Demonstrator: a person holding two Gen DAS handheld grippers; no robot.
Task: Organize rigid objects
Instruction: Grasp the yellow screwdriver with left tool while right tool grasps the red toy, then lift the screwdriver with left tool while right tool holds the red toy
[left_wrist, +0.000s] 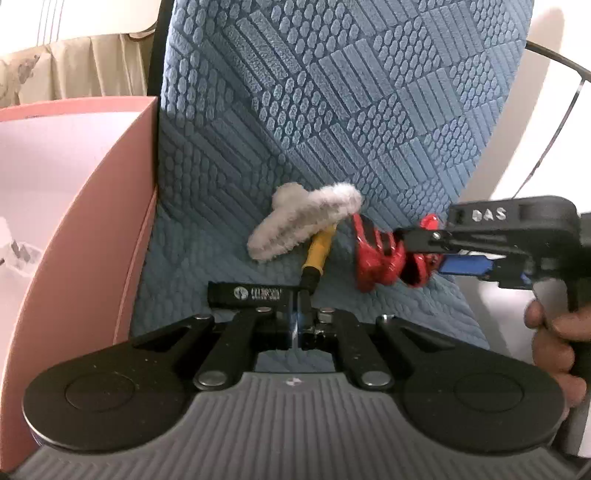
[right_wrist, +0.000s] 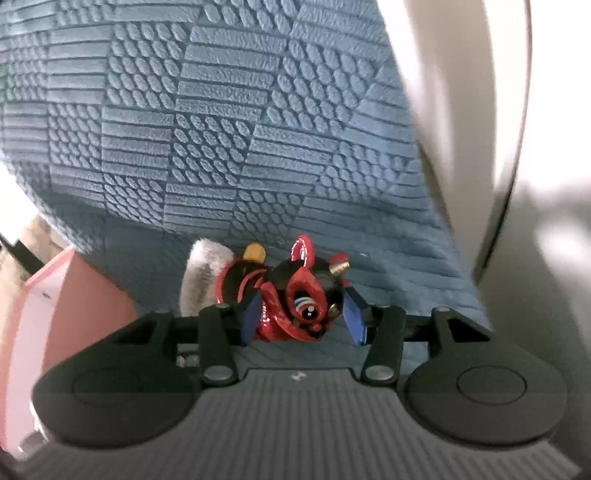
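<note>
On a blue quilted chair seat (left_wrist: 192, 258) lie a red and black toy figure (left_wrist: 380, 254), a fluffy white hair claw (left_wrist: 303, 221) and a yellow-handled tool (left_wrist: 317, 254) with a black tip. My left gripper (left_wrist: 301, 325) is shut on the black tip of the yellow-handled tool. My right gripper (right_wrist: 303, 319) has its blue pads (right_wrist: 249, 317) on either side of the toy figure (right_wrist: 299, 306), close to it. It also shows in the left wrist view (left_wrist: 439, 251), reaching in from the right.
A pink open box (left_wrist: 74, 221) stands against the seat's left side, also in the right wrist view (right_wrist: 55, 314). The blue chair back (left_wrist: 351, 92) rises behind the objects. A thin black wire frame (left_wrist: 554, 92) curves at the right.
</note>
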